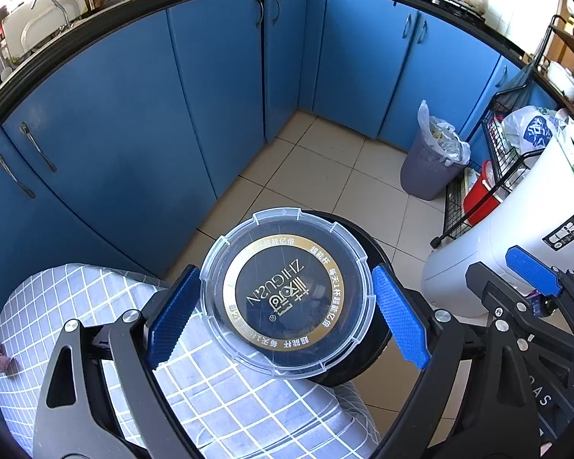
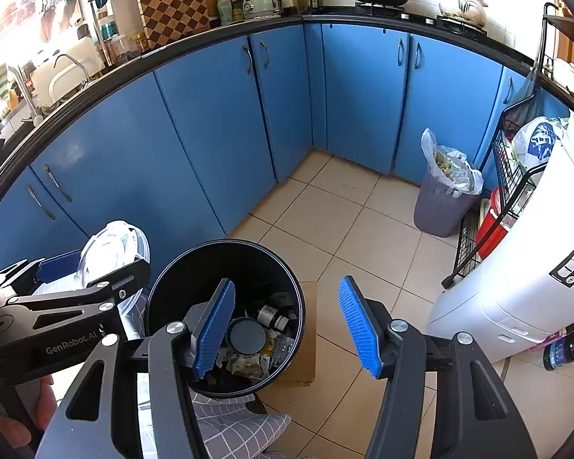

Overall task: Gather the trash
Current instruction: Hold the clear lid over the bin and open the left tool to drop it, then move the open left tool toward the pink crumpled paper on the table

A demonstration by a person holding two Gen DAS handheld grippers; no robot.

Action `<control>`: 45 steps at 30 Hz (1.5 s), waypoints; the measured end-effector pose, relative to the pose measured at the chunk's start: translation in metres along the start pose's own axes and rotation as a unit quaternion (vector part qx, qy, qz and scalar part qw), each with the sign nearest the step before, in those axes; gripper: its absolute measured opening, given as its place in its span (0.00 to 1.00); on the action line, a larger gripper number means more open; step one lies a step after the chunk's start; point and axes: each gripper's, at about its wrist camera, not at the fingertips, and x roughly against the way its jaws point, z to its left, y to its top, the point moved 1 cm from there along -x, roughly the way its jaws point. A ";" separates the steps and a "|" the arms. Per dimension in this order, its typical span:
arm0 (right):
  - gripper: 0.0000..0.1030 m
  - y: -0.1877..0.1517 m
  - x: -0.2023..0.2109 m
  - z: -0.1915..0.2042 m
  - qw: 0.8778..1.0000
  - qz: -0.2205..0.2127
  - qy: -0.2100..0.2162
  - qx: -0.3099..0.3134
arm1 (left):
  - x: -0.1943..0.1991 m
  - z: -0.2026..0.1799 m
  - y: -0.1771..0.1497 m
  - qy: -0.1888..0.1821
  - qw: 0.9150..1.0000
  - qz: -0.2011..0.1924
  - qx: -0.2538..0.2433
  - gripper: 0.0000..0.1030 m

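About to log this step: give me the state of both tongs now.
Left tongs: closed on the clear plastic lid, held above the black bin.
Right tongs: open, holding nothing.

A round clear plastic lid (image 1: 287,294) with a black centre, a gold ring and the printed word ZHIGUAN was tilted above the rim of a black round trash bin (image 2: 225,267), its edge between 2 blue pads. The bin stood open and upright on the tiled floor near blue cabinet doors, holding a small bottle (image 2: 272,317), a grey round cap (image 2: 246,338) and crumpled wrappers (image 2: 248,365).
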 end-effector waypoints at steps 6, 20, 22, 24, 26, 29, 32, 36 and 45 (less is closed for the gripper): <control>0.54 -0.001 0.002 0.001 1.000 -0.001 0.000 0.000 | 0.005 0.000 -0.003 0.005 1.000 -0.001 0.009 0.95; 0.54 -0.005 0.007 0.010 1.000 -0.002 0.005 0.002 | 0.012 0.007 -0.010 0.014 1.000 0.002 0.017 0.95; 0.54 -0.004 0.007 0.012 1.000 -0.002 0.006 0.003 | 0.012 0.009 -0.010 0.015 1.000 0.002 0.017 0.95; 0.54 -0.004 0.008 0.016 1.000 -0.001 0.008 0.004 | 0.014 0.013 -0.011 0.017 1.000 0.002 0.019 0.95; 0.54 -0.005 0.008 0.021 1.000 0.000 0.009 0.006 | 0.016 0.018 -0.014 0.019 1.000 0.001 0.024 0.95; 0.61 -0.006 0.009 0.029 1.000 -0.001 0.010 0.010 | 0.018 0.028 -0.016 0.024 0.999 0.002 0.032 0.95; 0.64 -0.006 0.011 0.037 1.000 -0.003 0.011 0.013 | 0.021 0.040 -0.019 0.028 0.999 0.002 0.040 0.95; 0.74 -0.008 0.011 0.047 1.000 -0.004 0.012 0.015 | 0.025 0.054 -0.023 0.033 0.998 0.005 0.051 0.95; 0.85 -0.012 0.014 0.069 1.000 -0.007 0.024 0.018 | 0.038 0.084 -0.039 0.055 0.995 0.001 0.078 0.96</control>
